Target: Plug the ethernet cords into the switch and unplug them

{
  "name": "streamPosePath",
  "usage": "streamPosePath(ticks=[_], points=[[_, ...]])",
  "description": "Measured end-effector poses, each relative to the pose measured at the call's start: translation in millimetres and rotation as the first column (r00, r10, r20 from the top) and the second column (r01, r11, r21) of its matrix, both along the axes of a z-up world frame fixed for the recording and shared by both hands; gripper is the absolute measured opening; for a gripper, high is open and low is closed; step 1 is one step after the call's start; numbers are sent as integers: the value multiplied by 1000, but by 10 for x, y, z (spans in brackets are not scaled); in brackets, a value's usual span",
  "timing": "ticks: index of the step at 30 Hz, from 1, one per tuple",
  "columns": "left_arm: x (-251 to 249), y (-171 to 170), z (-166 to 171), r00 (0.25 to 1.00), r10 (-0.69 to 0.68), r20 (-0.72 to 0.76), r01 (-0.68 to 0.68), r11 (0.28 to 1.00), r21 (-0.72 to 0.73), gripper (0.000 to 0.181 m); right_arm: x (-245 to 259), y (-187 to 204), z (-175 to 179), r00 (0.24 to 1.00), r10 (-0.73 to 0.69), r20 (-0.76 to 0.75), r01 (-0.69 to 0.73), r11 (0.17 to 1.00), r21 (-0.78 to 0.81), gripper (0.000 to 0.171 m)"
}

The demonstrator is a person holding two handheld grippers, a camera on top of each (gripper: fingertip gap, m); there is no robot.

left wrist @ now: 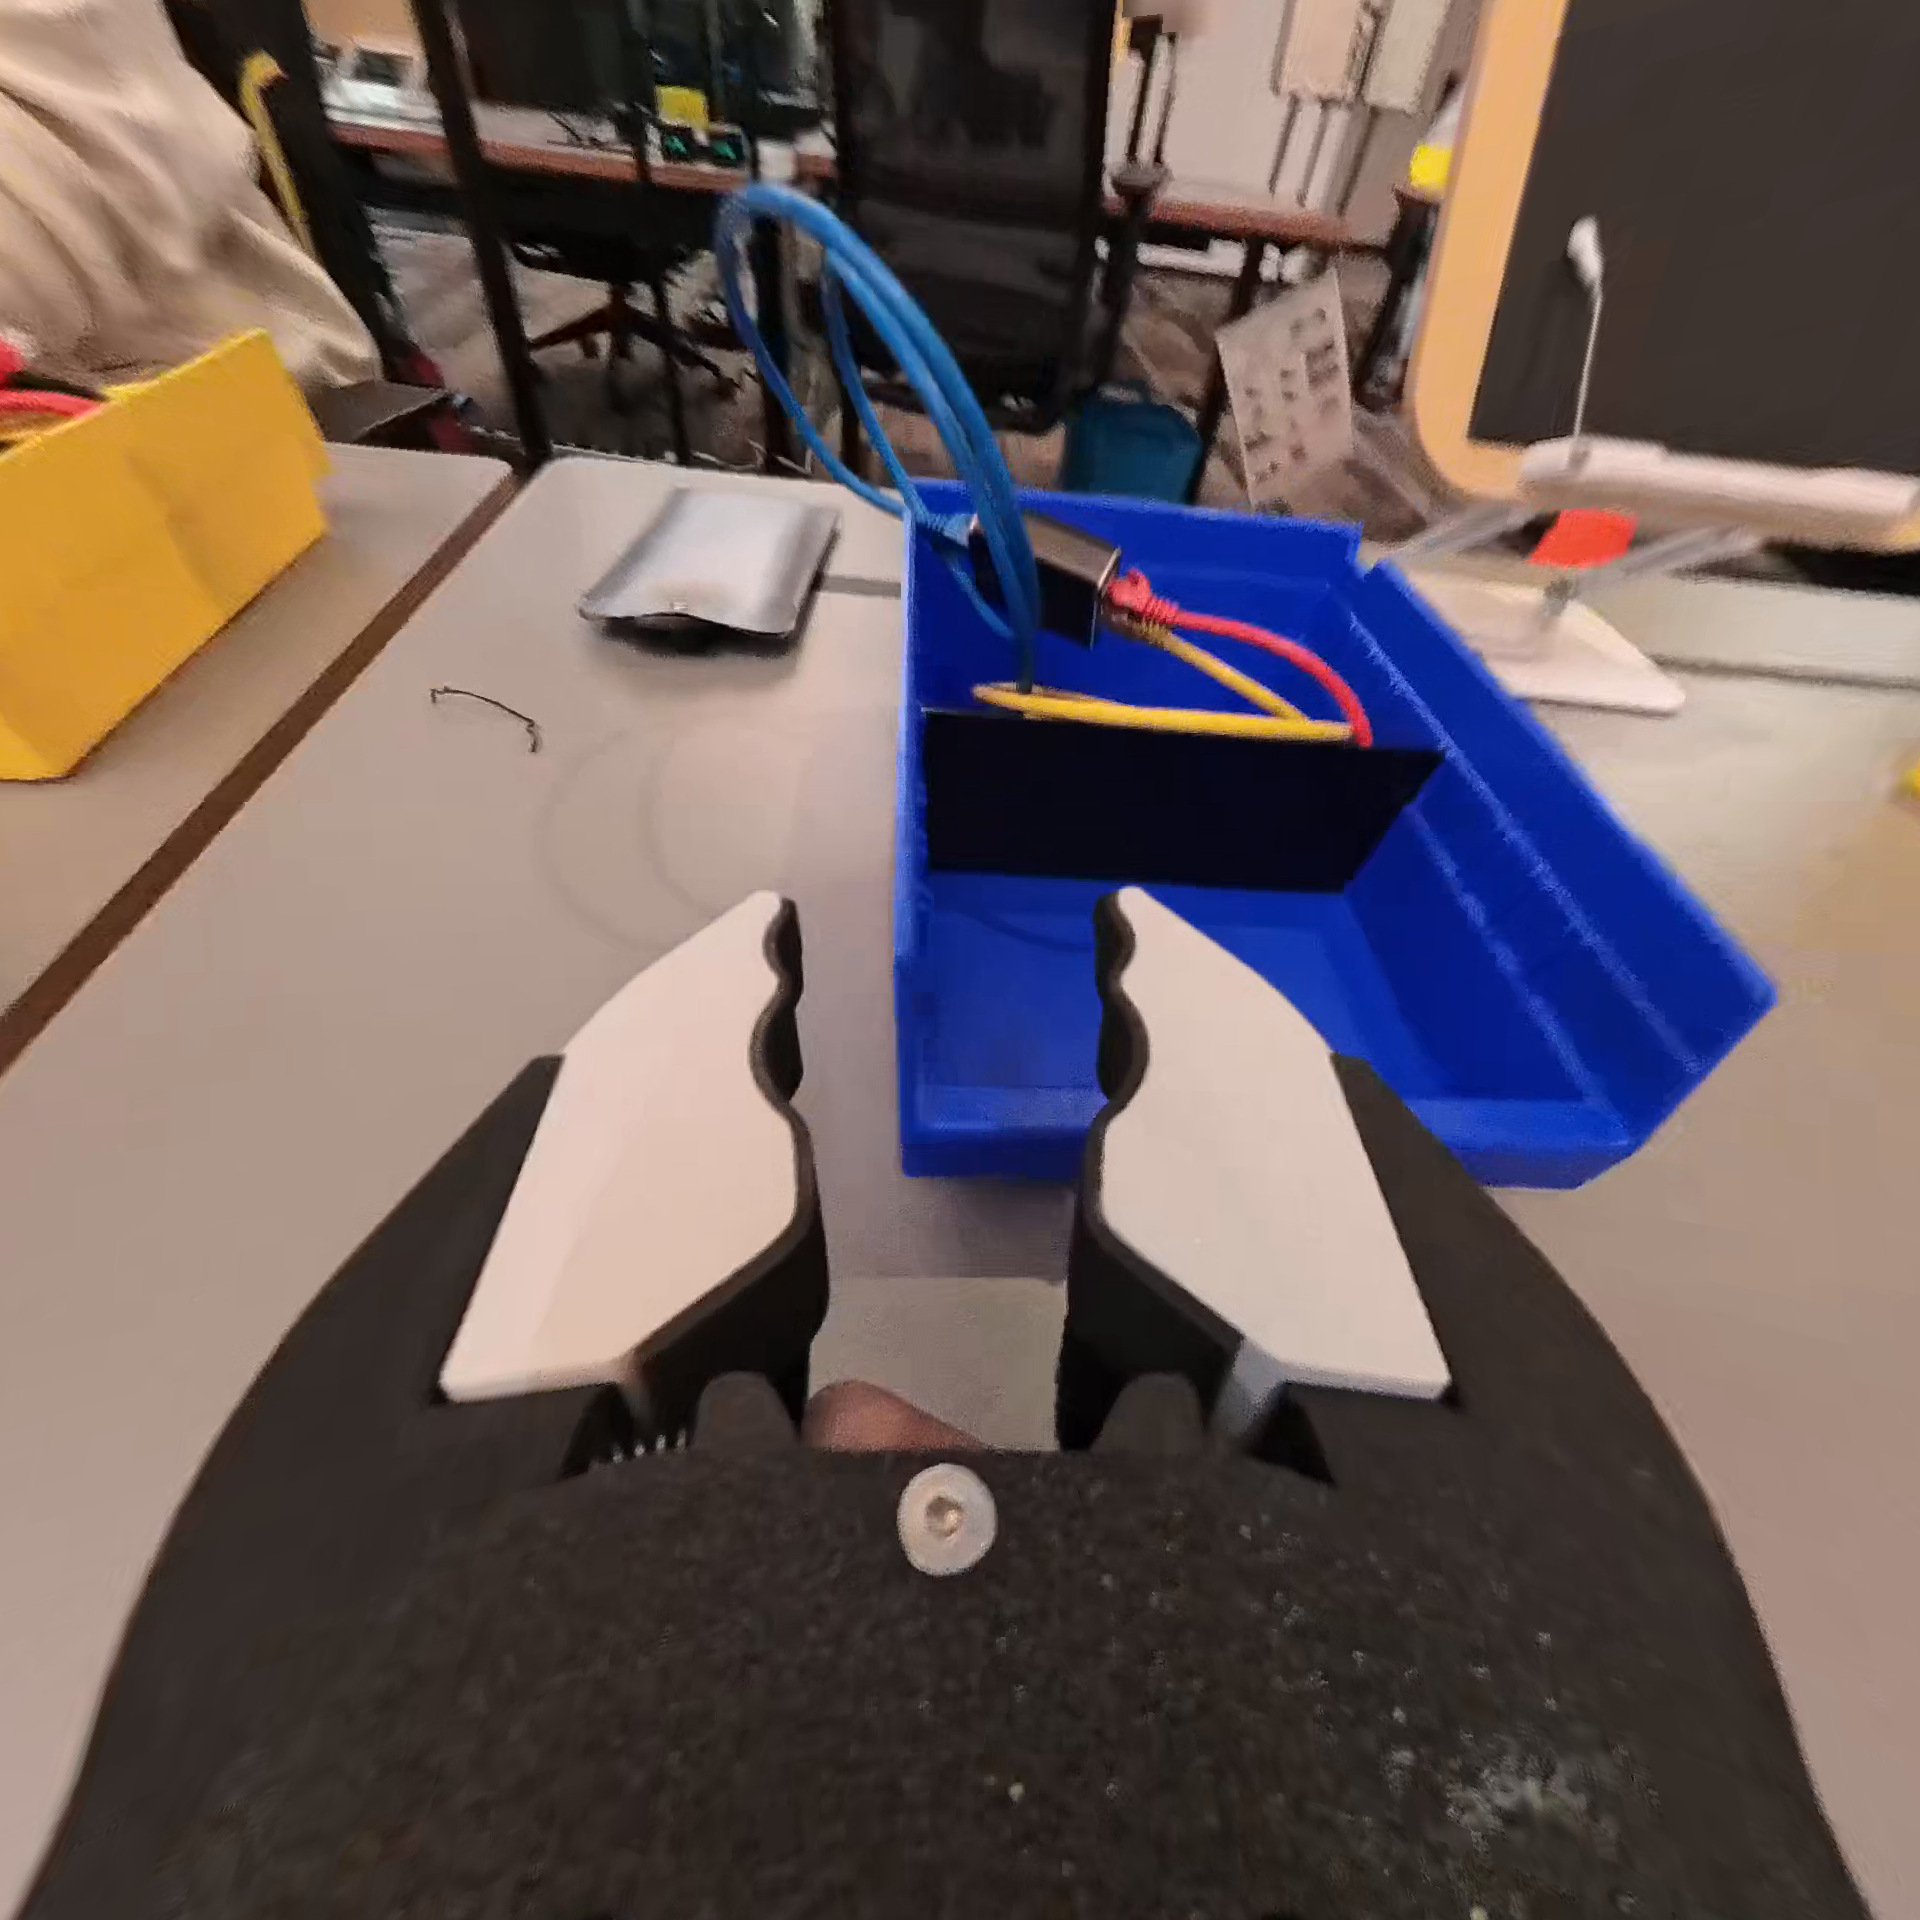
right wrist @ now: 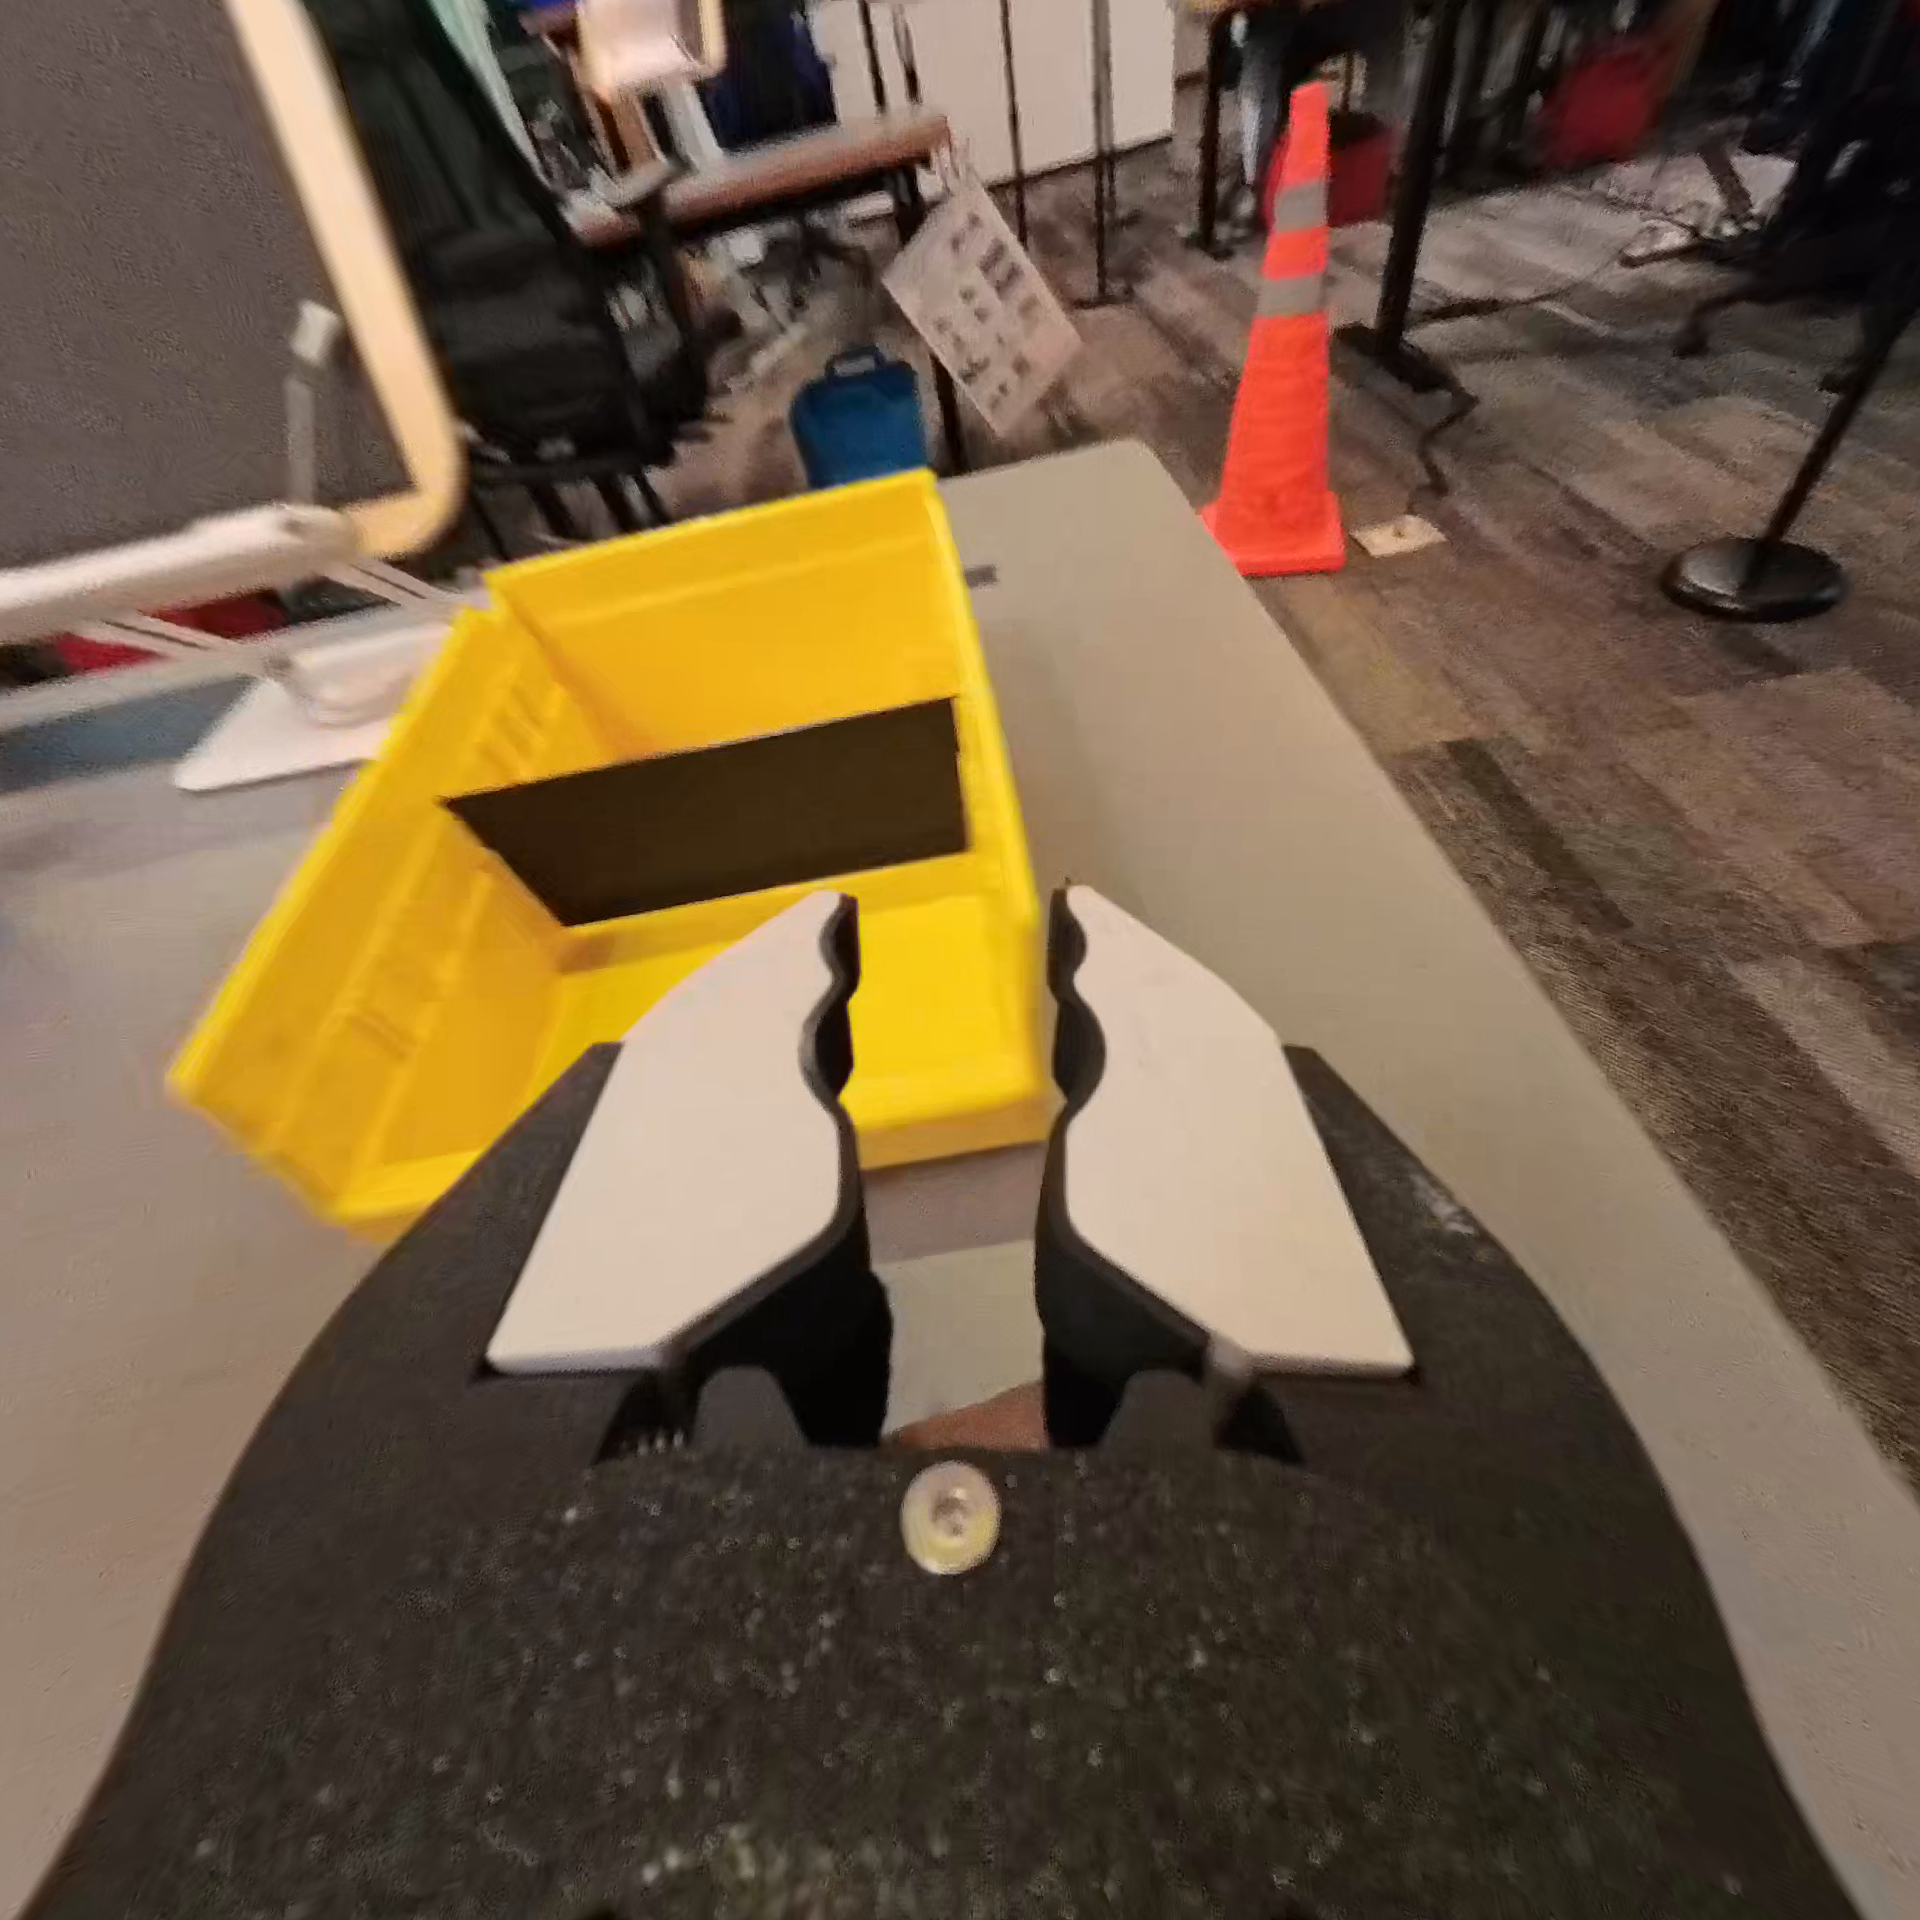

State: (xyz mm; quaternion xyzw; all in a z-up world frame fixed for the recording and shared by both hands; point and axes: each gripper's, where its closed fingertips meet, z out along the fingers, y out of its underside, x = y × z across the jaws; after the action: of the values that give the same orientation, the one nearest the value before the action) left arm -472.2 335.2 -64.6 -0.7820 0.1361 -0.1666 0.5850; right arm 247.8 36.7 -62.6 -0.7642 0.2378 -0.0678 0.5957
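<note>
In the left wrist view a blue bin [left wrist: 1507, 935] stands on the grey table, split by a black divider [left wrist: 1153, 810]. In its far compartment a small dark switch [left wrist: 1070, 582] lies tilted, with a red cord [left wrist: 1278, 649], a yellow cord [left wrist: 1153, 712] and a looping blue cord [left wrist: 894, 343] at it. My left gripper [left wrist: 948, 920] is open and empty, short of the bin's near end. My right gripper [right wrist: 954, 914] is open and empty, above the near end of a yellow bin [right wrist: 343, 1018] with a black divider [right wrist: 727, 805].
A dark pouch [left wrist: 712, 566] and a thin bent wire [left wrist: 488, 707] lie on the table left of the blue bin. Another yellow bin [left wrist: 145, 540] sits far left. An orange cone [right wrist: 1288, 353] stands on the floor beyond the table's right edge. A lamp base [left wrist: 1579, 655] is behind. The grippers' ends are close to 80 cm from one another. Between my left fingertips and the small dark switch [left wrist: 1070, 582] there is roughly 20 cm.
</note>
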Motion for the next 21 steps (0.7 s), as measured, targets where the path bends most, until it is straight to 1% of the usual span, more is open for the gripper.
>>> streamPosePath(ticks=[2, 4, 6, 8, 9, 11, 12, 14, 16, 18, 21], points=[[79, -192, 43, 997, 25, 76, -24, 999, -23, 50, -365, 57, 64, 998, 55, -17, -53, 997, 63, 36], [308, -413, -108, 991, -2, 135, 16, 995, -100, 48, -747, 137, -68, 993, 113, -25, -111, 991, 69, 38], [555, -627, -322, 985, -13, 172, 40, 987, -154, 40, -1061, 203, -282, 982, 179, -60, -177, 984, 35, 38], [743, -790, -508, 981, 11, 194, 23, 985, -170, 29, -1206, 247, -436, 974, 195, -118, -193, 981, 28, 34], [829, -835, -539, 979, 11, 202, 30, 980, -197, 26, -1240, 276, -503, 966, 198, -167, -197, 980, 22, 34], [1050, -873, -427, 969, -93, 230, 133, 977, -168, 26, -1314, 376, -546, 944, 233, -233, -230, 972, 44, 35], [1116, -869, -406, 968, -130, 213, 165, 974, -154, 27, -1355, 429, -559, 934, 255, -249, -252, 967, 47, 34], [1171, -860, -476, 976, -167, 137, 189, 967, -170, 30, -1444, 512, -597, 924, 290, -250, -290, 956, 36, 34], [1164, -876, -572, 982, -176, 61, 185, 965, -187, 30, -1517, 545, -653, 925, 299, -235, -305, 952, 11, 33], [1180, -924, -606, 980, -195, 47, 201, 959, -202, 30, -1609, 550, -675, 915, 327, -237, -336, 942, 1, 33], [1195, -970, -601, 977, -206, 56, 214, 956, -202, 30, -1649, 523, -666, 916, 336, -219, -345, 939, -4, 33]])
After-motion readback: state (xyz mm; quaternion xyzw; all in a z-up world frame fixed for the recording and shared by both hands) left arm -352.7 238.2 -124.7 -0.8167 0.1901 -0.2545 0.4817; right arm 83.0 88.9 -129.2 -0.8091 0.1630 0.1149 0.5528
